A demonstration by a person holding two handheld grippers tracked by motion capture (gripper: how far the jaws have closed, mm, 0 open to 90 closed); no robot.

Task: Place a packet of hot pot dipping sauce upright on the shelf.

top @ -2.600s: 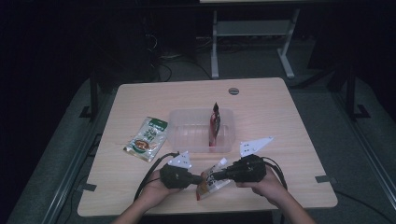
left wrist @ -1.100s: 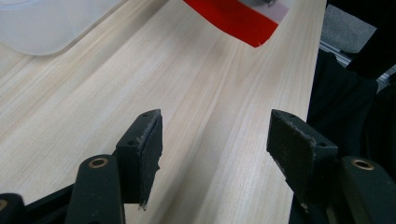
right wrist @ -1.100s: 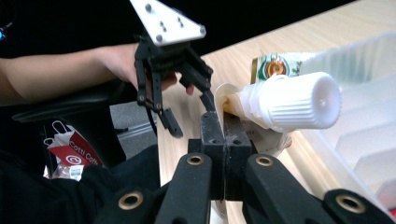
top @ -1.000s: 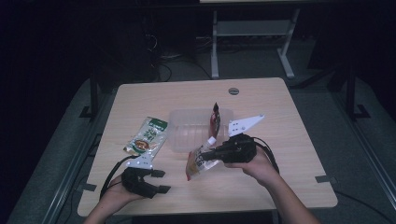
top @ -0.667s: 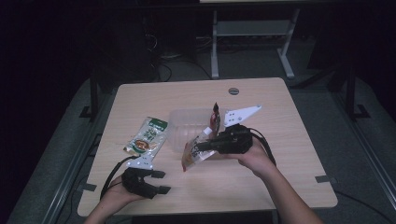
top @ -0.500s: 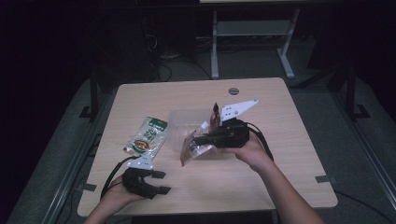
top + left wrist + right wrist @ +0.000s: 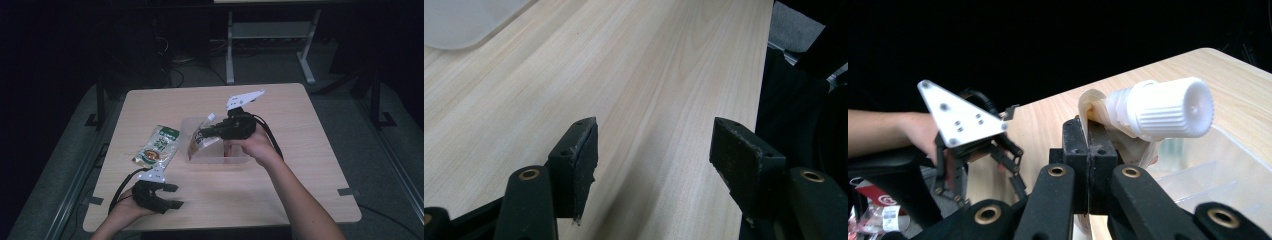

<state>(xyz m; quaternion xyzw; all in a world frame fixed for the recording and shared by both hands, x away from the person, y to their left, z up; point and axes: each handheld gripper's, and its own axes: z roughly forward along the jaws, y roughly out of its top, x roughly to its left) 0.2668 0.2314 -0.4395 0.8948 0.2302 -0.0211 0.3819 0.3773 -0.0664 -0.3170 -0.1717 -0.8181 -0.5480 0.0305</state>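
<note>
Carrying the spouted pouch [image 7: 201,140], the right gripper [image 7: 206,132], clamped by its cap, should be lowering it gently into the clear tray [image 7: 220,161] at twelve o'clock; the left gripper [image 7: 173,196] is resting agape.

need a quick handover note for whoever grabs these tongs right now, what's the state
Right tongs: shut on the orange spouted pouch with a white screw cap, held over the clear plastic tray.
Left tongs: open, nothing between them, low over the near left of the wooden table.
Green-and-white flat food packet: on the table left of the tray.
Done: a dark red packet is in the tray.
Left: release the pouch, probably then the green packet.
</note>
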